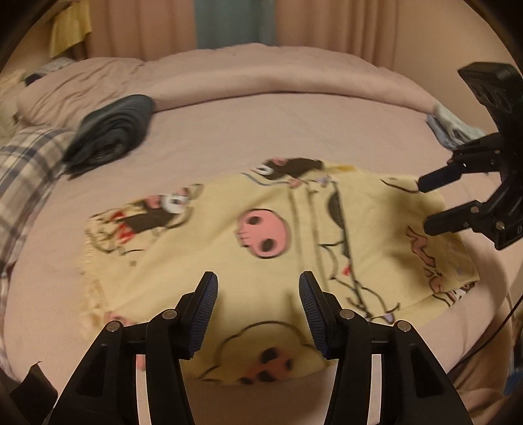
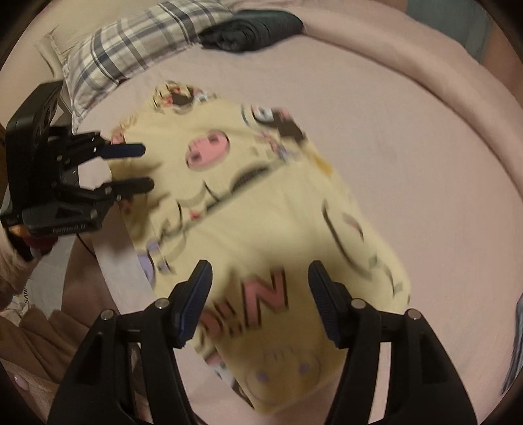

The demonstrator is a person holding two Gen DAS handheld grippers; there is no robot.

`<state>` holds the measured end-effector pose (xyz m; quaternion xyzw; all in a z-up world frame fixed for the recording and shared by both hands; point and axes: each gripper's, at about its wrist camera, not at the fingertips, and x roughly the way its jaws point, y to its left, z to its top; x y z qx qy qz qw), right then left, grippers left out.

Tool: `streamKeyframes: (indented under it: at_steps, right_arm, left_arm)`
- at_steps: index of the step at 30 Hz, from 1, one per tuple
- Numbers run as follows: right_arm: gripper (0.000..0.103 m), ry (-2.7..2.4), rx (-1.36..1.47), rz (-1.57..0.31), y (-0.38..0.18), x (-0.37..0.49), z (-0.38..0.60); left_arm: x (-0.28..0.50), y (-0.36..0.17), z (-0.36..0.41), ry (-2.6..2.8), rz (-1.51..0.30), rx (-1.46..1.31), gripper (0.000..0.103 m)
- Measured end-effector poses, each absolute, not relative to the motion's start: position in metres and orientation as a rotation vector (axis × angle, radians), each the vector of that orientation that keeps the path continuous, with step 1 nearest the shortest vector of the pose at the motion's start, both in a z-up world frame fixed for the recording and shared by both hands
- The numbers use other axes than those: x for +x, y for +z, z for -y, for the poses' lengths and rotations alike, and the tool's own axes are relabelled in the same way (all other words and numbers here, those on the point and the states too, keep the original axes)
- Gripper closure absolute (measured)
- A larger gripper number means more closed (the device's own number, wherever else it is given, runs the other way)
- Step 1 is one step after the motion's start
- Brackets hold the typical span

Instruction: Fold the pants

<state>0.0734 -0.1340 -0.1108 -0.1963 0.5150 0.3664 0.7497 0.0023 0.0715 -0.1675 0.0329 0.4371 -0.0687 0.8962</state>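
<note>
Left wrist view: the yellow printed pants [image 1: 278,248] lie flat on the pink bed sheet [image 1: 261,130], filling the centre and lower right of the frame. The left gripper [image 1: 258,294] enters from the bottom edge with its fingers spread apart and nothing between them; the pants lie directly beneath and ahead of its tips. At the right edge the right gripper [image 1: 425,204] appears side-on, its two fingers parted, tips over the far right border of the pants; whether they touch the cloth cannot be told. Only this view shows the rolled pink duvet [image 1: 294,85] across the upper part of the frame, the curtains [image 1: 147,26] behind it, and a pale blue cloth [image 1: 451,127] at the upper right. A dark folded garment [image 1: 111,130] sits at the upper left beside a plaid pillow [image 1: 26,170].

Right wrist view: the same pants [image 2: 261,209] run diagonally from upper left to the bottom centre, blurred. The right gripper [image 2: 260,300] rises from the bottom edge, fingers spread wide, empty, poised above the lower end of the pants. The left gripper [image 2: 148,168] shows at the left, fingers apart, tips at the left border of the cloth. Only this view shows a white strip [image 2: 117,261] along the bed's edge at the lower left. The dark garment [image 2: 255,27] and plaid pillow [image 2: 130,49] occupy the top.
</note>
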Motion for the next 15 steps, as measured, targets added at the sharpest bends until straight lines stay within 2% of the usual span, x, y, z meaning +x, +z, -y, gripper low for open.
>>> streamKeyframes:
  at_steps: [12,15]
  right_arm:
    - [0.042,0.983,-0.497,-1.074,-0.099,0.111,0.014]
    - [0.040,1.045,-0.520,-1.069,-0.102,0.127,-0.028]
  left_arm:
    - [-0.012,-0.176,-0.160,0.065,-0.922,-0.122,0.048]
    - [-0.019,-0.188,-0.197,0.125,-0.940,-0.259,0.035]
